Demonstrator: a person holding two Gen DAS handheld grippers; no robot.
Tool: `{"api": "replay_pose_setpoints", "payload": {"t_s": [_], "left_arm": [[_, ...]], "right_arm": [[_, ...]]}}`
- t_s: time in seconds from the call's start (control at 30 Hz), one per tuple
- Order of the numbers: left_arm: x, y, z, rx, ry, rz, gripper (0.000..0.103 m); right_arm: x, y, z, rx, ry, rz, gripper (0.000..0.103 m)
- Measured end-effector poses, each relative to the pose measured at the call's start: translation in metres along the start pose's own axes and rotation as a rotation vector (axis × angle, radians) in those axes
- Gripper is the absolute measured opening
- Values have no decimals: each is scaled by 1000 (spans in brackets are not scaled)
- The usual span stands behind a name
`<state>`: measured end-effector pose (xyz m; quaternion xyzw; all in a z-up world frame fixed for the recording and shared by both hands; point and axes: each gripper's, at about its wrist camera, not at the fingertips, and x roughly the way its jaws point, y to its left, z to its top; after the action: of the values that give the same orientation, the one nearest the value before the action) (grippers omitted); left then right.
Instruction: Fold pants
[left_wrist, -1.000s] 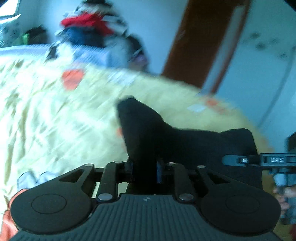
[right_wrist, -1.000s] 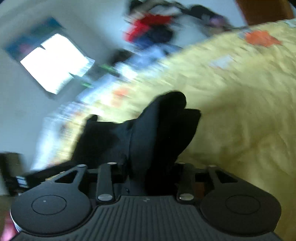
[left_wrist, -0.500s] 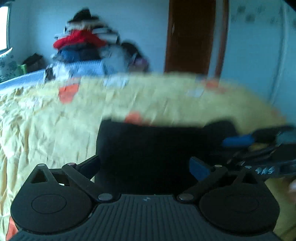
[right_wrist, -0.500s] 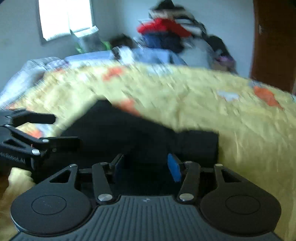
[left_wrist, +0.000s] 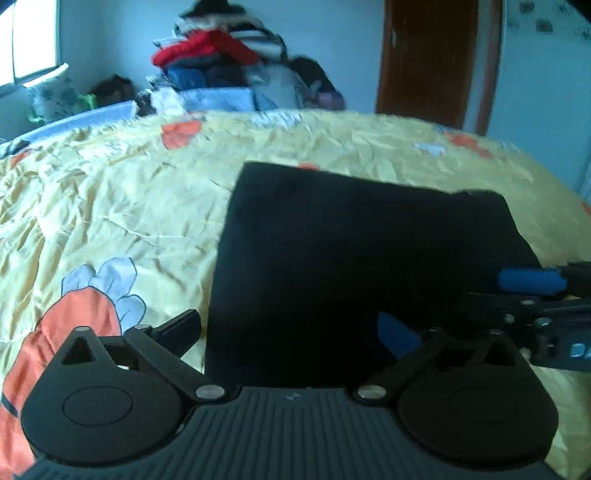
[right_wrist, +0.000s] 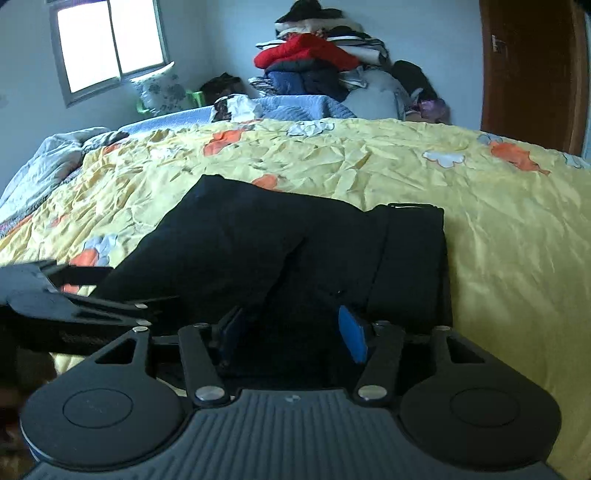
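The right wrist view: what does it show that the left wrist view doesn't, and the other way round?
Only the right wrist view shows the whole window, the grey blanket at the bed's far left, and the pants' folded band edge.

Only the left wrist view shows the big orange and blue flower print close up, and the right tongs coming in from the side.

Both show the black pants lying flat on the yellow bedspread, the clothes pile, the brown door, and open tongs.
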<state>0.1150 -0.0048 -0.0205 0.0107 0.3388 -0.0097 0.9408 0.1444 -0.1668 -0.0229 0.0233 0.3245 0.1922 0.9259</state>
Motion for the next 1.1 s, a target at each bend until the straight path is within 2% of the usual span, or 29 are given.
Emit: {"api": "replay_pose_setpoints", "payload": {"t_s": [0.03,0.13,0.2,0.3,0.4,0.47,0.63,0.7,0.83,1.1], "left_arm": [[0,1,-2,-16,1,8,103],[3,3,-6,-51,-8,18,103],[2,-1,-9,-35,-29,39,103],[1,-7,-9,-5,-48,71,103],[2,-5,-9,-12,-50,72,103],[2,-4,-9,-23,-46,69,103],[0,-5,-9,-23,-50,81,102],[-8,-3,-9,-37,-49,71,103],[-26,0,-12,-52,-46,63,103],[-53,4,-24,-70,-22,70,103]], "right_arm": [[-3,1,-1,3,-2,1,64],[-2,11,-11,-35,-19,-21,69],[-2,18,-17,-67,-39,-47,73],[-5,25,-18,-54,-43,-72,74],[-12,31,-20,-67,-49,-102,74],[-15,34,-23,-74,-49,-93,78],[-11,26,-25,-51,-44,-71,80],[-16,28,-23,-39,-44,-74,80],[-33,35,-25,-34,-68,-88,96],[-58,37,-38,13,-37,-125,98]]}}
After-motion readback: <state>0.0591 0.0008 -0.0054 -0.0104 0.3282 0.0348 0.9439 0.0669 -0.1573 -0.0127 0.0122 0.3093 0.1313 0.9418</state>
